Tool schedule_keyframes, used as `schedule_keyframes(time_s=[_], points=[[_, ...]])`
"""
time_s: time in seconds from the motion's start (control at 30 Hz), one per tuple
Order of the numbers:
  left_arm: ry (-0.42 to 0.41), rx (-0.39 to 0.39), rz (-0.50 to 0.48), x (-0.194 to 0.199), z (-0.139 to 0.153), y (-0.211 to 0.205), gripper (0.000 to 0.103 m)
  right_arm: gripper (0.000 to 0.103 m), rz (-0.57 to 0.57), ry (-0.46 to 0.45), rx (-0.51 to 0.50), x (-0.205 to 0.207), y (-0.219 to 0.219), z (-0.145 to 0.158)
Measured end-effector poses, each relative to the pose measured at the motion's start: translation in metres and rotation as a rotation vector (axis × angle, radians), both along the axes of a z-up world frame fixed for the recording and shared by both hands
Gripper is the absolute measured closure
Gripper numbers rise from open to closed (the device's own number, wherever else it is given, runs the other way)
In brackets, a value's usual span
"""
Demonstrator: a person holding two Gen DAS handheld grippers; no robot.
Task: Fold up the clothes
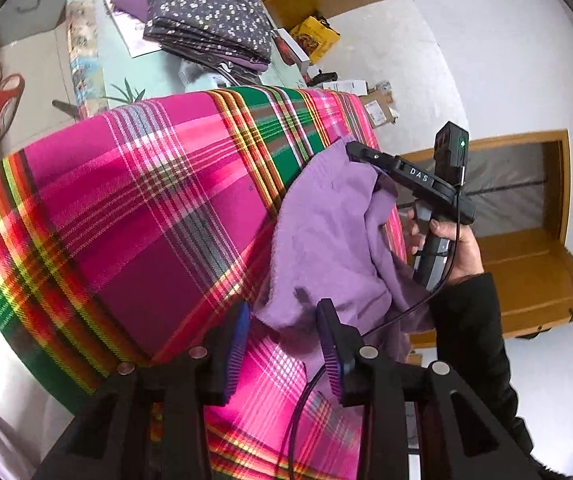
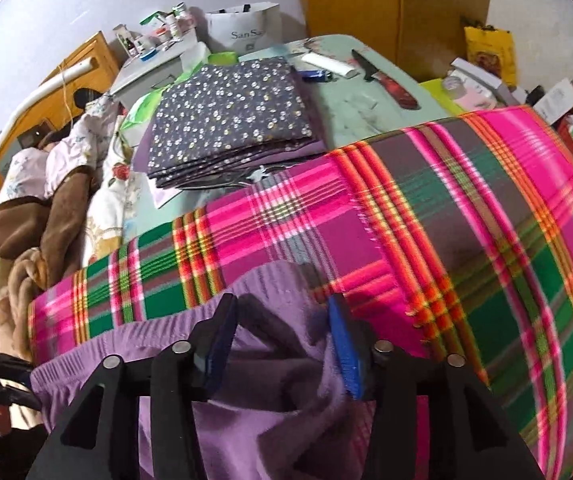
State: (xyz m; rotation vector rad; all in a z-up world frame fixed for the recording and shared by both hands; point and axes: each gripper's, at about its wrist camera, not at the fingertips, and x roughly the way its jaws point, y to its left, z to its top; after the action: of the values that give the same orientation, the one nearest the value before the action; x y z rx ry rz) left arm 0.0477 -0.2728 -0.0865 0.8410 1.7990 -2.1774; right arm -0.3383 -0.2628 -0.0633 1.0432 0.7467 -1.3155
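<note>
**Purple garment on plaid blanket**

Garment (image 1: pixel 326 240) of soft purple knit lay bunched on the bright pink, green and orange plaid blanket (image 1: pixel 126 208), close to the blanket's near edge. The left gripper (image 1: pixel 282 344) hovered over the garment's lower hem with its jaws wide apart and nothing between its blue pads (image 1: pixel 236 354). The right gripper (image 2: pixel 282 344) stood over the same garment, jaws likewise spread, purple folds lying between and beneath the fingers without being pinched. In the left wrist view a hand (image 1: pixel 450 248) in a black sleeve held the right gripper's handle just beyond the garment. Behind the blanket, a folded dark floral cloth (image 2: pixel 226 120) sat stacked on a pale green table (image 2: pixel 350 108), beside a red-handled knife (image 2: pixel 390 80).
</note>
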Motion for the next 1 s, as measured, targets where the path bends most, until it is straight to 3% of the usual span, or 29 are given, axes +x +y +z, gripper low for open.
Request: schedule_keyframes(time_s=[0.1,0.2,0.3,0.43,0.5,0.63,0.8,1.0], points=[[0.010,0.051,0.031,0.001,-0.004,-0.002,0.070,0.052,-0.020,-0.028,0.014,-0.002,-0.003,-0.003],[-0.007,0.054,0.037,0.000,-0.003,-0.001,0.073,0.053,-0.036,-0.058,0.030,-0.004,-0.005,-0.003],[-0.039,0.043,0.034,-0.002,-0.003,-0.001,0.083,0.073,-0.013,-0.028,0.035,-0.001,-0.004,-0.003],[-0.079,-0.054,0.033,-0.005,0.008,-0.002,0.093,0.093,-0.001,0.022,0.006,0.005,-0.001,0.003],[-0.098,-0.103,0.033,-0.006,0.013,-0.003,0.094,0.094,-0.004,0.049,-0.035,0.007,0.001,0.012],[-0.113,-0.281,0.043,-0.007,0.042,-0.016,0.094,0.094,-0.021,0.113,-0.180,0.014,0.004,0.043],[-0.136,-0.527,0.085,-0.012,0.088,-0.033,0.094,0.094,-0.074,0.240,-0.429,0.028,0.010,0.097],[-0.173,-0.650,0.125,-0.010,0.113,-0.055,0.094,0.094,-0.098,0.272,-0.509,0.035,-0.006,0.117]])
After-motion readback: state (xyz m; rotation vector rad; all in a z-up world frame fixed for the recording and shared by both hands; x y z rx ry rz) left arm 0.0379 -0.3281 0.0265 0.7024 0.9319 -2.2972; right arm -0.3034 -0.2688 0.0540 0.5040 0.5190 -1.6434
